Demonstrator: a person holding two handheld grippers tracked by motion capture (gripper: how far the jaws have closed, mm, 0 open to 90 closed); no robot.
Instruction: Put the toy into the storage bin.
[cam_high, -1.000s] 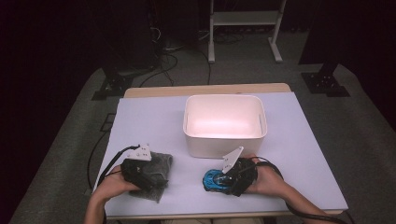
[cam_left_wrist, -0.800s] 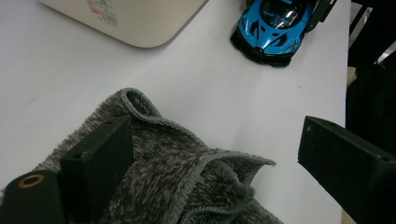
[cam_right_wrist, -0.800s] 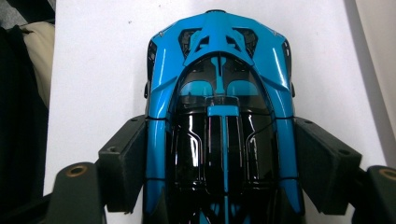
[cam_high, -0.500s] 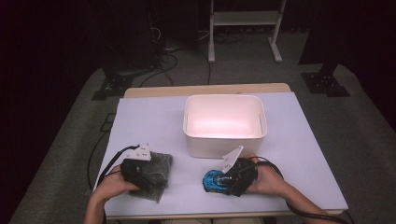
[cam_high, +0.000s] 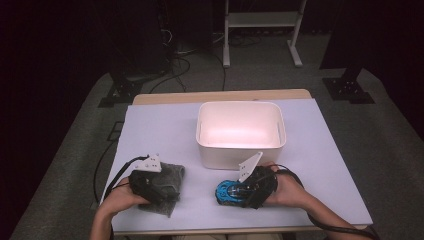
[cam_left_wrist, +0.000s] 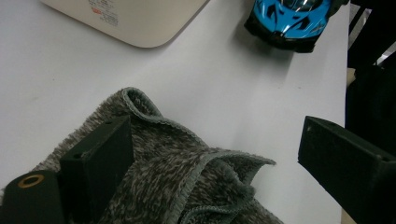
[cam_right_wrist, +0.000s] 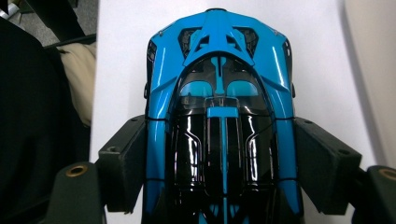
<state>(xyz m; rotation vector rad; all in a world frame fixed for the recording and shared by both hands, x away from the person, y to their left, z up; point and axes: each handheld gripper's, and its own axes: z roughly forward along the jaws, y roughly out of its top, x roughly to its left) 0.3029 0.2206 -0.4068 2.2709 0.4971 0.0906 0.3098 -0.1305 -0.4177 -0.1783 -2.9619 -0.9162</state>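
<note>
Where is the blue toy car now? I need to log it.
In the high view the blue toy car sits near the table's front edge, between the right gripper jaws, just before the white bin.

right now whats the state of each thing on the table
toy car: upright on the table, clamped at its sides by the right gripper
right gripper: jaws shut on the toy car
cloth: crumpled, lying on the table
left gripper: jaws open, over the cloth
tub: upright, empty
</note>
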